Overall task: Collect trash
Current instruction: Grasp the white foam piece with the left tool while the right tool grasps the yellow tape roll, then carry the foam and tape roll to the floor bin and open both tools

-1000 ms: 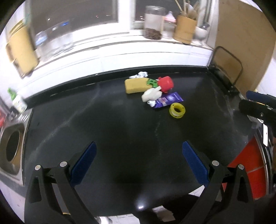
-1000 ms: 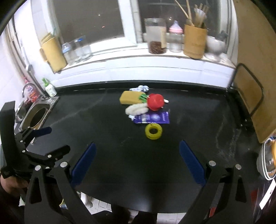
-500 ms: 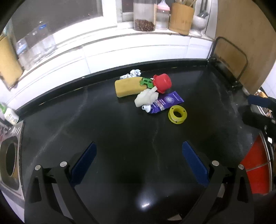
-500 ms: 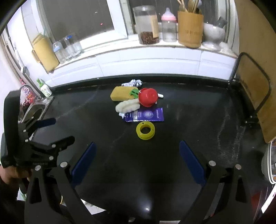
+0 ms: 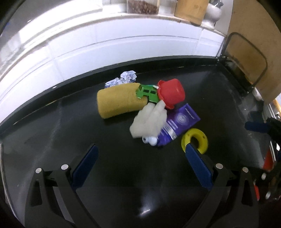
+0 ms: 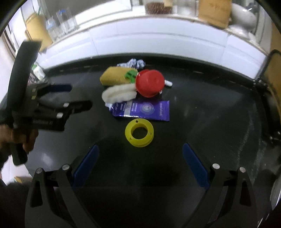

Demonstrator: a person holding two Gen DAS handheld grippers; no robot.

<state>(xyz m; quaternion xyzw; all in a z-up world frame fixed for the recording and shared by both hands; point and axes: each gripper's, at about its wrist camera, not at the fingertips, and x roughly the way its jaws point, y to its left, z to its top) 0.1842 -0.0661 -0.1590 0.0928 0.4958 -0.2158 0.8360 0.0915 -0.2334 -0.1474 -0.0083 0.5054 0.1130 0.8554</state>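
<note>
A pile of items lies on the black counter (image 5: 70, 133): a yellow sponge (image 5: 117, 102), a green toy car (image 5: 147, 93), a red cup (image 5: 171, 93), a white wad (image 5: 149, 122), a purple tube (image 5: 179, 125), a yellow ring (image 5: 195, 140) and crumpled foil (image 5: 127, 78). My left gripper (image 5: 140, 157) is open and empty just short of the pile. My right gripper (image 6: 140, 157) is open and empty, just short of the yellow ring (image 6: 139, 132) and purple tube (image 6: 142, 110). The left gripper also shows at the left of the right wrist view (image 6: 70, 96).
A white tiled ledge (image 6: 158, 36) with jars and a wooden holder (image 5: 191, 10) runs behind the counter. A wire rack (image 5: 245, 57) and a wooden board (image 5: 260, 35) stand at the right. Glass bottles (image 6: 61, 24) stand at the back left.
Both grippers have moved forward toward the pile, which now looks larger and closer. Both stay open and nothing on the counter has shifted.
</note>
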